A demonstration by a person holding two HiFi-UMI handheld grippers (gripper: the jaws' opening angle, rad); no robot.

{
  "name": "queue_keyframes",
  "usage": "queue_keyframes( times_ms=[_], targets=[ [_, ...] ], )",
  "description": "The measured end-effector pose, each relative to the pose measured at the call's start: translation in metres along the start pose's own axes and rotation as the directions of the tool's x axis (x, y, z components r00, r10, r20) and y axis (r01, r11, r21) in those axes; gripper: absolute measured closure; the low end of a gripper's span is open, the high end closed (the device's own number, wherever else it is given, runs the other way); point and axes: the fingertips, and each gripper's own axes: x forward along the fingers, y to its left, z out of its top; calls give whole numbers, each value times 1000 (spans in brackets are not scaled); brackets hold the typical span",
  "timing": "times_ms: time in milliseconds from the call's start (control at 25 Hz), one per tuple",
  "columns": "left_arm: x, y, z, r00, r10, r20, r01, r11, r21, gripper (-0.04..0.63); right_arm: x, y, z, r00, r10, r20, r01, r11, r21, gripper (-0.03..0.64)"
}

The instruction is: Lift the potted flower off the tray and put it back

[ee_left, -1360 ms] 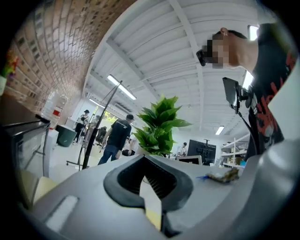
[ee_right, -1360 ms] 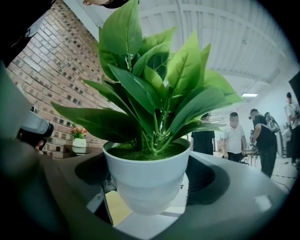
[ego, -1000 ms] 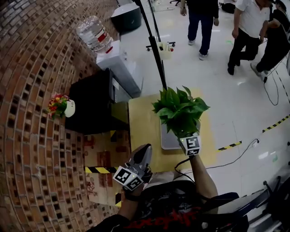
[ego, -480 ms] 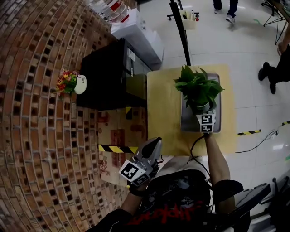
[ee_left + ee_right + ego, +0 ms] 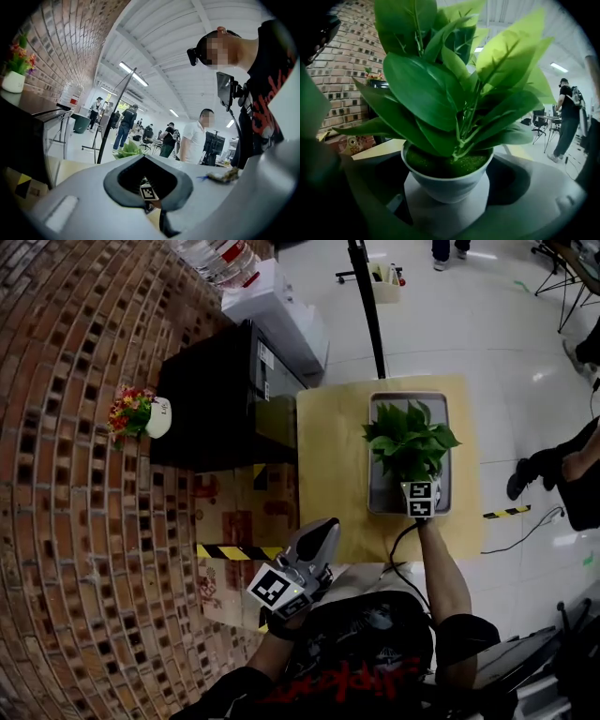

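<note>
- Two grippers in shot; only the right gripper [image 5: 419, 482] is working. Its jaws are closed on the white pot [image 5: 446, 183] of the leafy green potted plant [image 5: 410, 437], one jaw on each side of the pot wall, below the rim.
- Plant pos.: right of centre in head view, over the lower half of the grey metal tray [image 5: 382, 486], which lies on the yellow table [image 5: 328, 474]. Can't tell if the pot base touches the tray or hangs just above it, as the leaves hide the contact pt.
- Left gripper [image 5: 319, 535]: bottom centre of head view, near the operator's body, well apart from the tray. Jaws together, nothing between them.
- Step in hand (est.): pot under grip over the tray, mid lift-and-return.
- Technique: hold the pot upright and move vert. only, no sideways swing. Hold grip force const.; the pot wall tapers and looks smooth, so an eased grip would prob. let it slide down.
- Set-down: land the base flat on the tray floor, inside the rim. Release only once the wt. rests on the tray, then back out toward the bottom of the frame, clear of the leaves.
- Ref.: use the right gripper view for pot attitude.
- N.B.: the small pot of red/yellow flowers [image 5: 136, 415] on the black cabinet [image 5: 206, 418], left of frame, is well apart and not involved.
</note>
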Motion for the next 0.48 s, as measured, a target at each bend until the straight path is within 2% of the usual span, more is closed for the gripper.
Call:
queue_keyframes(
  times_ms=[240, 480],
  targets=[
    [5, -3, -2, 1000, -15, -9, 15, 1000, 7, 595, -5, -1, -4, 998, 39, -53, -36, 998, 59, 101],
    [11, -14, -1, 998, -64, 3, 64, 998, -1, 595, -35, 13, 2, 997, 71, -26, -67, 992, 109, 61]
  ],
)
